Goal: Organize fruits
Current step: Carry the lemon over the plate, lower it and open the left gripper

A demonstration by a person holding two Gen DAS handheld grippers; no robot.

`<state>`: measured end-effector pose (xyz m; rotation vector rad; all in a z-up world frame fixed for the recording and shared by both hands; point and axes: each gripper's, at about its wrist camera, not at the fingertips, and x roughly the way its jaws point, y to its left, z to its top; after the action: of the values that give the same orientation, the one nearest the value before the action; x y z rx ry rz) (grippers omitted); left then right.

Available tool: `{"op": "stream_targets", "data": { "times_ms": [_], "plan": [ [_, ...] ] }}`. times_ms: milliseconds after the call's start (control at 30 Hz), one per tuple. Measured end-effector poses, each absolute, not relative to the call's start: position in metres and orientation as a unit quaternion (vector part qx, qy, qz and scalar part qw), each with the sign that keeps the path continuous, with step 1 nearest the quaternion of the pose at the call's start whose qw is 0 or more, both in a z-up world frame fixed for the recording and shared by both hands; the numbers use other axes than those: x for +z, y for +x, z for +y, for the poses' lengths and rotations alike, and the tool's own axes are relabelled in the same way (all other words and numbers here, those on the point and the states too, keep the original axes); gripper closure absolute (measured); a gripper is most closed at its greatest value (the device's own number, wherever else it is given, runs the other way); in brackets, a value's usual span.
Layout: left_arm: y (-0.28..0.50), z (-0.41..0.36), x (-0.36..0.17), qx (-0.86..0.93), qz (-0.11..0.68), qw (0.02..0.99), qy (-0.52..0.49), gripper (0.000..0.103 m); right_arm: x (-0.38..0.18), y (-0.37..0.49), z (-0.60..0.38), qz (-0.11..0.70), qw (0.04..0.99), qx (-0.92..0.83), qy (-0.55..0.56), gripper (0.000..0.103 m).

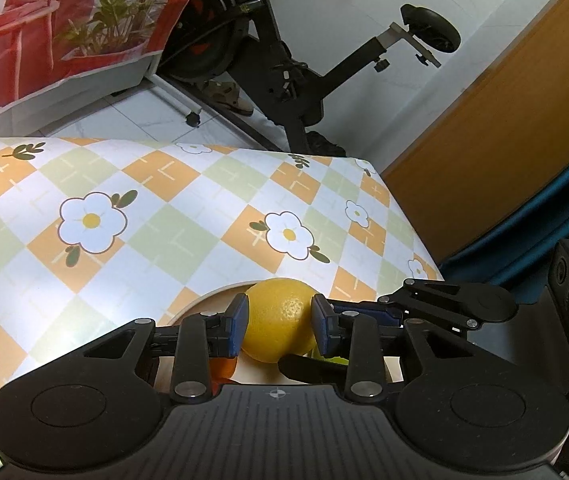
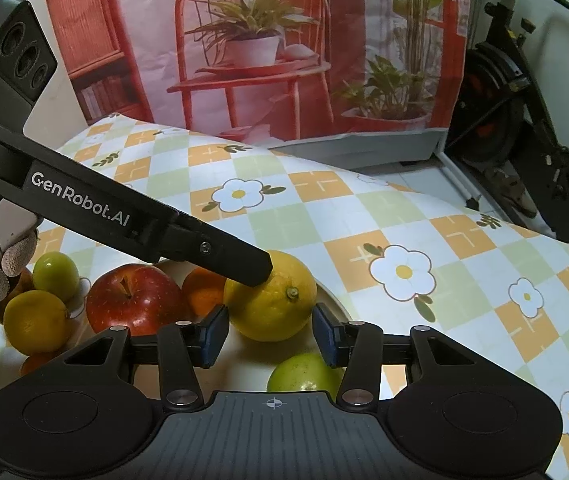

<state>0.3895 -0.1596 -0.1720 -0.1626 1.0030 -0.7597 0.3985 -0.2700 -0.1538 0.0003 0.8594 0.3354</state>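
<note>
Resting on a pale plate (image 1: 220, 294), the large yellow lemon (image 1: 278, 320) is clamped between the blue fingers (image 1: 239, 322) of the left gripper (image 1: 280, 322); both pads are seen pressed against its sides. From the right wrist view only one black finger of that left gripper is shown, laid on top of the lemon (image 2: 272, 304). The right gripper (image 2: 270, 334) is held released, its fingers (image 2: 214, 334) spread just short of the lemon and touching nothing. Behind the left finger a red apple (image 2: 134, 300) and an orange (image 2: 204, 294) are partly covered. A green fruit (image 2: 304, 374) is cut off by the gripper body (its kind cannot be told). The checked surface (image 2: 324, 220) carries everything.
</note>
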Motion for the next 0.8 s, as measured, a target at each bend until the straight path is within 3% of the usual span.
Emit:
{"op": "stream_targets", "data": {
  "times_ms": [300, 800],
  "plan": [
    [0.382, -0.153, -0.156, -0.341, 0.449, 0.823, -0.064, 0.069, -0.148, 0.388, -0.266, 0.405, 0.903, 0.143, 0.004, 0.060],
    [0.320, -0.060, -0.090, -0.262, 0.352, 0.898, 0.025, 0.069, -0.130, 0.319, -0.247, 0.317, 0.940, 0.096, 0.086, 0.060]
  ]
}}
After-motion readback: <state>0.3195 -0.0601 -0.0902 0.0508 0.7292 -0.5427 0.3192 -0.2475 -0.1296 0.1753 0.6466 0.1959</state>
